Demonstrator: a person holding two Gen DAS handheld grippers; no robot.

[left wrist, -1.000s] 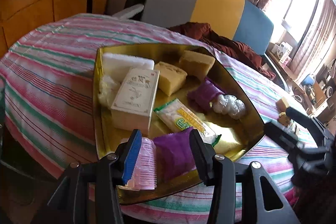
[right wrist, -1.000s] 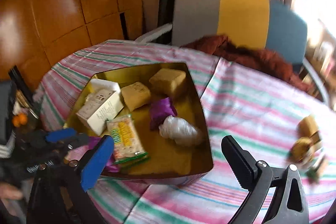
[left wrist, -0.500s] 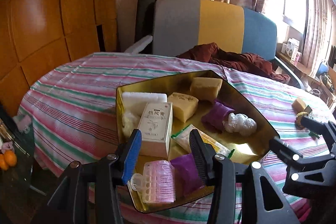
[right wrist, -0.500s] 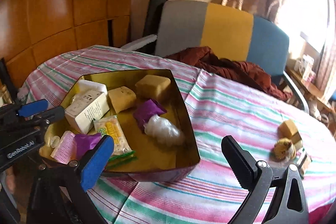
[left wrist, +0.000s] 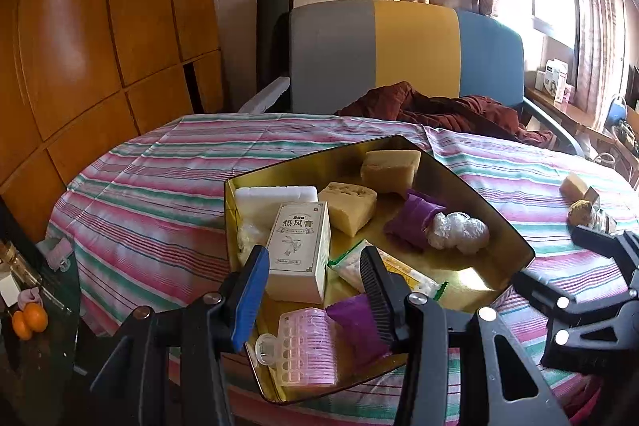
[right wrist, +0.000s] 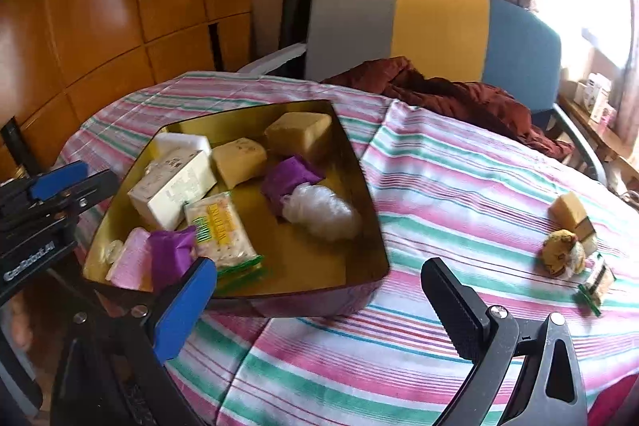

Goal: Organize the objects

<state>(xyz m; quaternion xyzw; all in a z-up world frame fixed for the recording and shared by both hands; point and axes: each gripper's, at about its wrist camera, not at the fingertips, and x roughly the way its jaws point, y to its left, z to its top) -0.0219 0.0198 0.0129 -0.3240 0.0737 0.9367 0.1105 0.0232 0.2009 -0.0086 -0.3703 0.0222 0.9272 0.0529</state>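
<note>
Here both empty grippers, left gripper (left wrist: 311,274) and right gripper (right wrist: 319,290), tilt down, jaws apart, over the gold tray (right wrist: 371,238).

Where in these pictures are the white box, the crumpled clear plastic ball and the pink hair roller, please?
white box (left wrist: 298,250): left wrist view, printed front face.
clear plastic ball (right wrist: 321,212): right wrist view, its middle.
pink hair roller (left wrist: 307,346): left wrist view, ribbed barrel.

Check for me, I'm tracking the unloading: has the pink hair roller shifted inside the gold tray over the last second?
No. The pink hair roller lies against the purple pouch at the gold tray's near corner, as before.
</note>
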